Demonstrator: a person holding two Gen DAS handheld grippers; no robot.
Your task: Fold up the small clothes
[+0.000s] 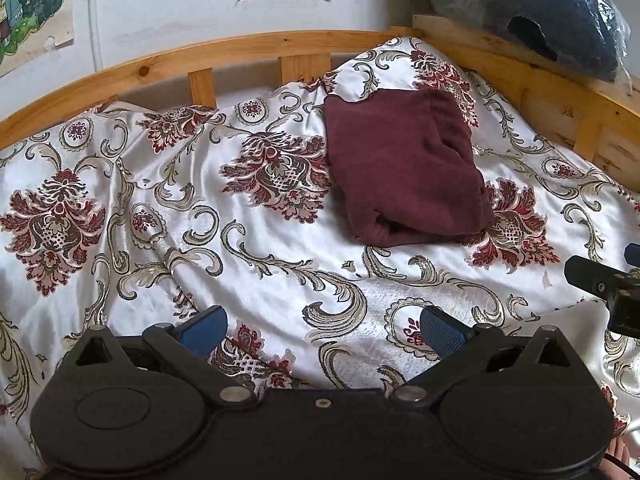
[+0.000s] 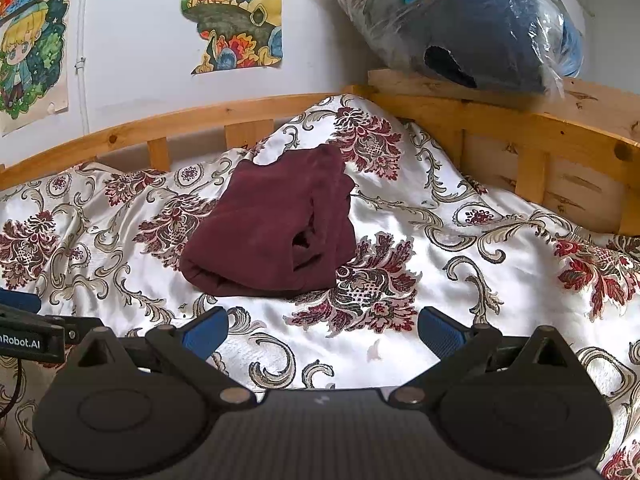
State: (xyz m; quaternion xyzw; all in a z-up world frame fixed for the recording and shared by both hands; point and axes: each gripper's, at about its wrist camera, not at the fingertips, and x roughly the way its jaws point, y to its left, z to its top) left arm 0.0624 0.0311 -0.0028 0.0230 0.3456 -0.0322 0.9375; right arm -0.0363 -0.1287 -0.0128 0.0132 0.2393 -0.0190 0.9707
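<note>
1. The garment (image 1: 404, 172) lies folded into a compact maroon bundle far up the bed, near the headboard (image 2: 520, 128), probably set aside as done.
2. The left gripper (image 1: 322, 326) and right gripper (image 2: 323, 330) both hover wide apart, holding nothing, well short of it.
3. A rumpled, glossy floral bedspread (image 1: 260, 280) covers the bed; posters (image 2: 232, 16) hang on the white wall, and a plastic-wrapped bundle (image 2: 480, 20) rests on the headboard.

Garment (image 1: 404, 168): solid dark maroon, no pattern. Bedspread (image 1: 248, 236): glossy white ground, dark red floral medallions, beige-grey scrolls. Bed rail (image 1: 224, 54): honey-yellow wood, knots visible. Gripper pads (image 2: 204, 334): blue; gripper bodies black. Wall (image 2: 136, 40): pale white, multicoloured cartoon posters (image 2: 234, 16). Bagged bundle (image 2: 480, 28): navy with turquoise.
</note>
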